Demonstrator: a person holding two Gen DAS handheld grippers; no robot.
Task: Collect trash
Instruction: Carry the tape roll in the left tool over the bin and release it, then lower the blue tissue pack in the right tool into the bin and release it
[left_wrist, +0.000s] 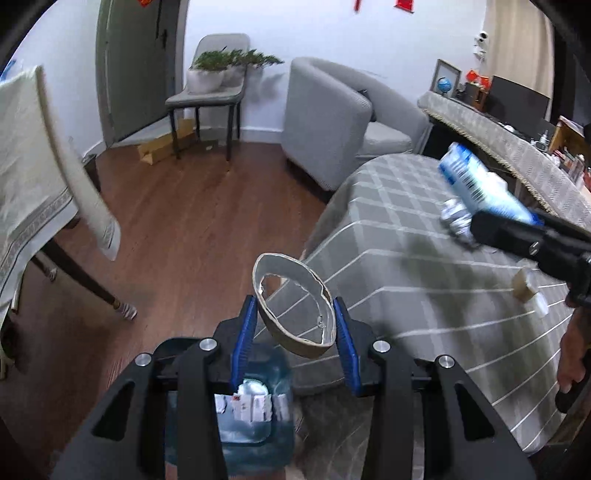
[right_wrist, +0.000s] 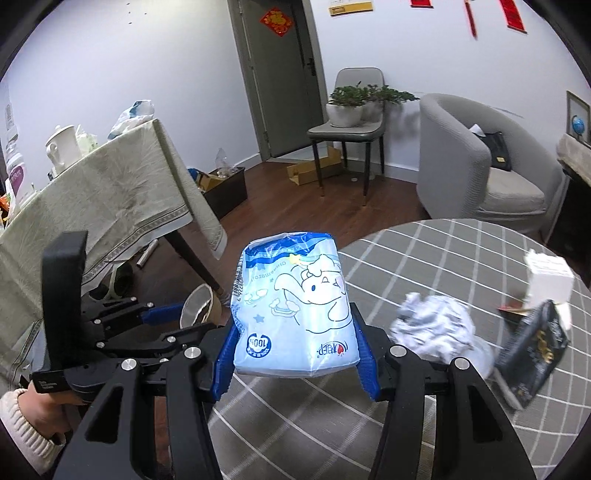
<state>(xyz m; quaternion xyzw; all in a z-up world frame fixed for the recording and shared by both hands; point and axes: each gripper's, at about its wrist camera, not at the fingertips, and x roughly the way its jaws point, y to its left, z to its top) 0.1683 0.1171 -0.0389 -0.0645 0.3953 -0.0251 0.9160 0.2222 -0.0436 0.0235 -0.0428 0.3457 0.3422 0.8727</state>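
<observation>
Cardboard ring (left_wrist: 293, 308) pinched in left tool (left_wrist: 295, 332).

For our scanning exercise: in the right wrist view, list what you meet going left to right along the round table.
Blue packet → crumpled paper → black pouch, with a white box behind it.

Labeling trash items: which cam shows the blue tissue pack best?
Right wrist. The tissue pack fills the centre there, held between the right tongs, with its cartoon print and logo readable. The left wrist view shows it only small, tilted and blurred near the right edge, above the checked table.
</observation>
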